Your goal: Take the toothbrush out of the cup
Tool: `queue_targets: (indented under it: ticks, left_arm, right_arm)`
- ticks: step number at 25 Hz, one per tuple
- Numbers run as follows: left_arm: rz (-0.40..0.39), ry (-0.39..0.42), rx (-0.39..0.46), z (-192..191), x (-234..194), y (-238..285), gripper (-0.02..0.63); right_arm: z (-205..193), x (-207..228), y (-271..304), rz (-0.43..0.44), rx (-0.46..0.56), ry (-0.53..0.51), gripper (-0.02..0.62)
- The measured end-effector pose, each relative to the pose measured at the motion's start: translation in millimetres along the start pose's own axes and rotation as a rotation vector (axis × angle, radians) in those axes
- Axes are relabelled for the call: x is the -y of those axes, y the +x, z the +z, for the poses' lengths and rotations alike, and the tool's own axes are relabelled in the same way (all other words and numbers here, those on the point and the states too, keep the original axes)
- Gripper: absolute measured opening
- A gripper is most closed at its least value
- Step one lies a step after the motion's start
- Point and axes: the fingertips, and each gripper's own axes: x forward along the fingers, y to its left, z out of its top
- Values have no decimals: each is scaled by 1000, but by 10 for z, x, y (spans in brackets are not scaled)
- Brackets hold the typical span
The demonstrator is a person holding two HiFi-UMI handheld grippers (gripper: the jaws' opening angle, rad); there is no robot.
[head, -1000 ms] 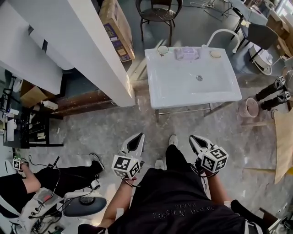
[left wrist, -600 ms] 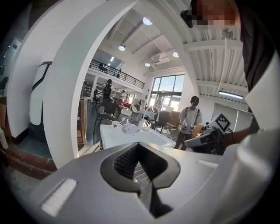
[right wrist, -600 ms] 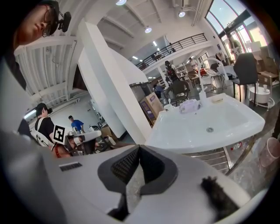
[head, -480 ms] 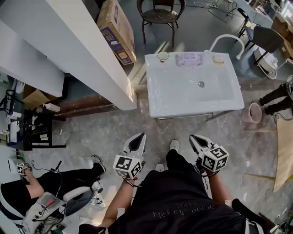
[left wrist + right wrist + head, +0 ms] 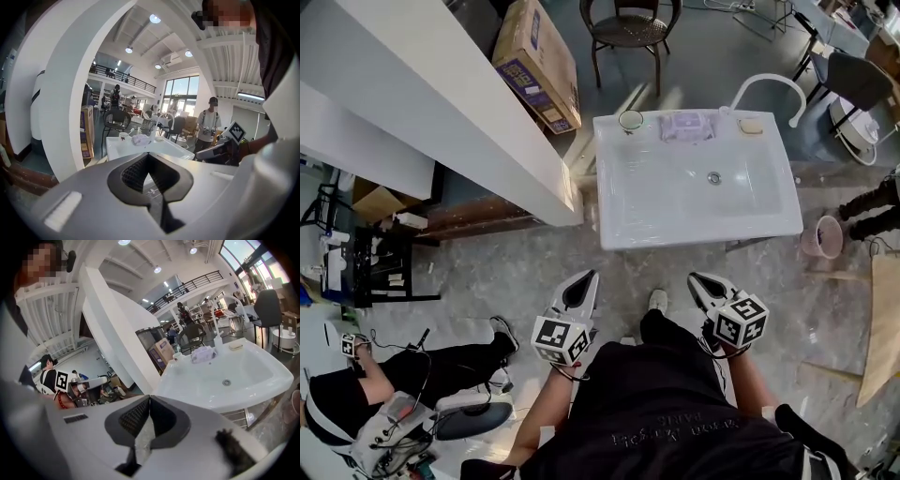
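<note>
A small white cup (image 5: 630,120) stands on the back left corner of a white sink (image 5: 694,220). It also shows as the cup (image 5: 123,136) in the left gripper view and the cup (image 5: 176,356) in the right gripper view. The toothbrush is too small to make out. My left gripper (image 5: 586,278) is shut and empty, held over the floor well short of the sink's front edge. My right gripper (image 5: 694,278) is beside it, also shut with nothing in it. Up close, the left gripper (image 5: 148,153) and right gripper (image 5: 149,396) show their tips meeting.
A white partition wall (image 5: 441,103) runs along the left, with a cardboard box (image 5: 534,56) leaning on it. A chair (image 5: 628,23) stands behind the sink. A crumpled pouch (image 5: 687,124), a soap bar (image 5: 751,126) and a curved faucet (image 5: 759,84) sit at the sink's back. A person (image 5: 356,375) sits at lower left.
The sink has drawn nearer in the head view as I walk toward it. Both grippers travel forward with me and stay shut.
</note>
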Motion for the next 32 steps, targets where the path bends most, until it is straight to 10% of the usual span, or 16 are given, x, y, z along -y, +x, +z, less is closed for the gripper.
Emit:
queue_targets:
  ticks: [32]
  left_arm:
    - [72,-1,43,423,-407,641,9]
  right_arm:
    - [583,505,590,73,-30,-47,12]
